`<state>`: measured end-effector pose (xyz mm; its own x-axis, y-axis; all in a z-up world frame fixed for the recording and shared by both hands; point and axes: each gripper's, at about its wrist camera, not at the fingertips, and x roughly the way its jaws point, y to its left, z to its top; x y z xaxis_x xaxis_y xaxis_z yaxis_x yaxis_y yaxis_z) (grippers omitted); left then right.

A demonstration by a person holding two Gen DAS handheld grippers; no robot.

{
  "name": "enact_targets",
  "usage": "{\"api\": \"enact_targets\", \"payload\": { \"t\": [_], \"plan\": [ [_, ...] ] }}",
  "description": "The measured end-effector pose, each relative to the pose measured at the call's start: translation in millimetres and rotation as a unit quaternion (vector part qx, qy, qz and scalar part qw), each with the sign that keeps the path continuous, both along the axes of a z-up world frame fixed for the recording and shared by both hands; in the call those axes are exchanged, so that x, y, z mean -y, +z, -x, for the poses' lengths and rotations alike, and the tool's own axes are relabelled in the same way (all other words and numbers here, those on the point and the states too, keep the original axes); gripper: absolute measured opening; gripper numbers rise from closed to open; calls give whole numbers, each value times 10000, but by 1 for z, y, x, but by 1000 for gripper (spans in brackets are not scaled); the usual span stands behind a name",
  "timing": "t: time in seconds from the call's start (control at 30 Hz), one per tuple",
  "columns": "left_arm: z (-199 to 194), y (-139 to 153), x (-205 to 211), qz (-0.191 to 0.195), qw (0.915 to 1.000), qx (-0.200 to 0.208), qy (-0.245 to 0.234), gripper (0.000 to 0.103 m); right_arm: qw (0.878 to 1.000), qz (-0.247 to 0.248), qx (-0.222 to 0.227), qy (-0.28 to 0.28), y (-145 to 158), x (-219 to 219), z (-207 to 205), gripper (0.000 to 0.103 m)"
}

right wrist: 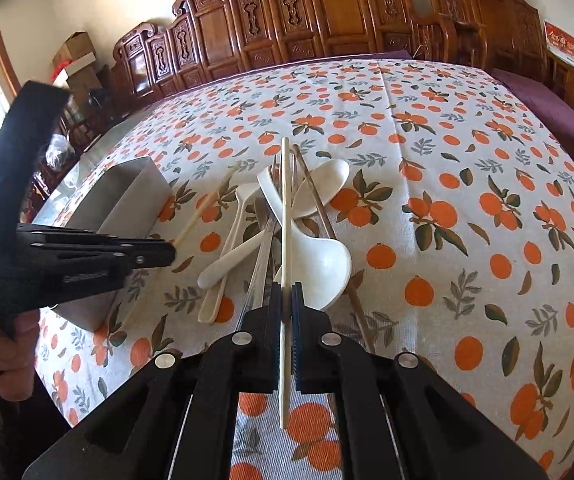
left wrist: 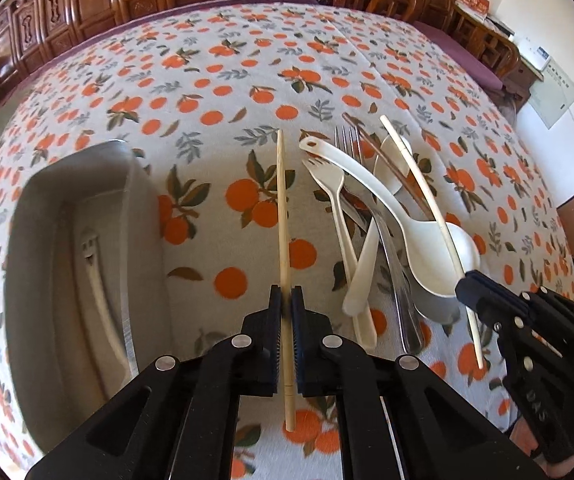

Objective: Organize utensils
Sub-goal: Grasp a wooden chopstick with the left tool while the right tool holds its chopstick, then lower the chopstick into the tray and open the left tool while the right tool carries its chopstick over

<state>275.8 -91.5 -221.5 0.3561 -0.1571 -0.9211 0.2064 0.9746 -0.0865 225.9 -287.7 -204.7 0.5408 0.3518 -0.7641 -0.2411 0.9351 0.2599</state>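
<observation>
Metal tray (left wrist: 67, 208), rectangular, brushed steel, at 9 o'clock on table (left wrist: 247, 60): holds one pale plastic utensil (left wrist: 99, 280). Left gripper (left wrist: 286, 300) fingers clamped on a slim wooden chopstick (left wrist: 283, 208); right gripper (right wrist: 286, 296) fingers clamped on a cream chopstick (right wrist: 285, 208) above the utensil pile (left wrist: 375, 216) at 3 o'clock

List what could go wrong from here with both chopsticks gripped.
1. The left gripper pinches its chopstick near one end; the long free part could swing or slip on the way to the metal tray.
2. The right gripper holds a chopstick lying across the white spoon and fork; lifting it may drag or scatter the pile.
</observation>
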Motion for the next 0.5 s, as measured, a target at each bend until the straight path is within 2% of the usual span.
{"api": "enact_targets", "payload": {
  "t": [0.23,0.5],
  "plan": [
    [22,38,-12,158,9995,289,-10,4,9997,20,230,20,38,-1,4,6],
    [44,83,-21,291,9980,557,-61,4,9987,85,492,84,96,-5,10,6]
  ]
}}
